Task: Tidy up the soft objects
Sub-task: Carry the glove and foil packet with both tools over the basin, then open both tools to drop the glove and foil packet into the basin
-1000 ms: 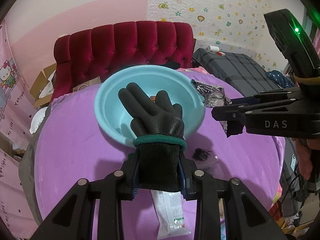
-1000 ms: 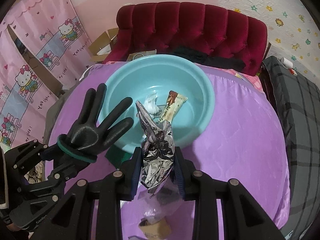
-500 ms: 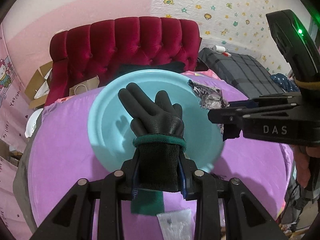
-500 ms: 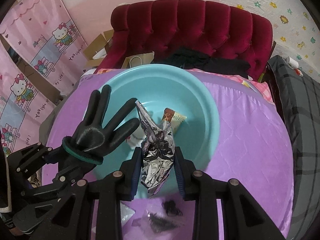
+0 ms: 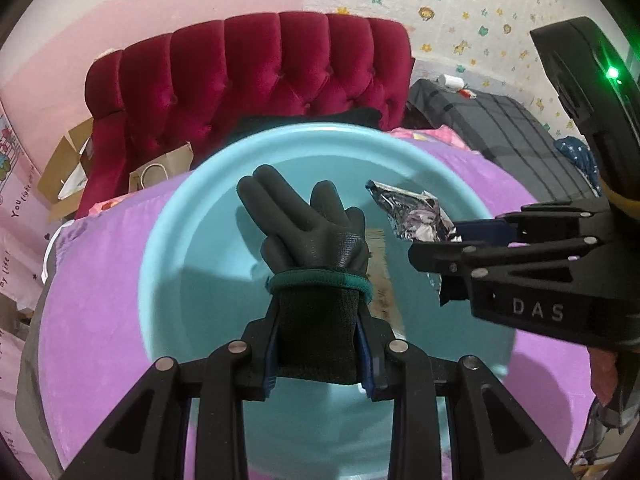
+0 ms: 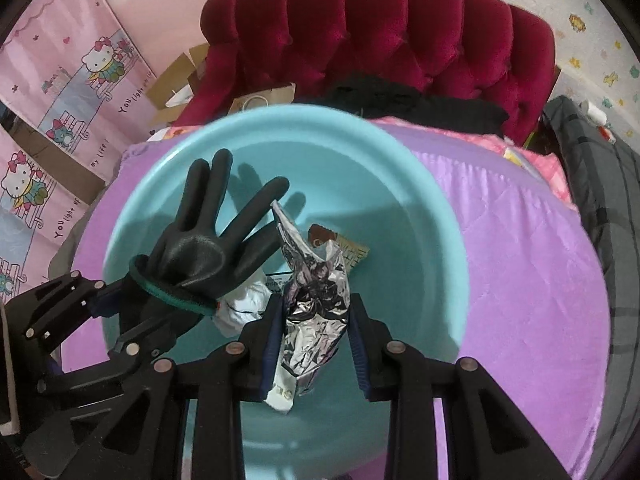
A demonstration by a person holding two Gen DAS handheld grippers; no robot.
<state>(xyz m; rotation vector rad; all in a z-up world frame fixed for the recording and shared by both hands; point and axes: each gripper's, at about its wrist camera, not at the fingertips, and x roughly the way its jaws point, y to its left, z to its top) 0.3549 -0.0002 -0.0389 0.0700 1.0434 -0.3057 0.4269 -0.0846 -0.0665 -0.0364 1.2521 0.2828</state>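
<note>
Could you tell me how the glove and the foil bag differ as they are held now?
The black glove is matte with spread fingers; the foil bag is shiny silver and crumpled. The left gripper clamps the glove's cuff; the right gripper pinches the bag's lower half. Both stand upright over the blue basin.

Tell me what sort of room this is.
Most likely a child's bedroom at home: a tufted red velvet headboard backs a bed under a purple quilt, with cartoon-cat curtains on one side and animal-and-flower wallpaper on the other.
</note>
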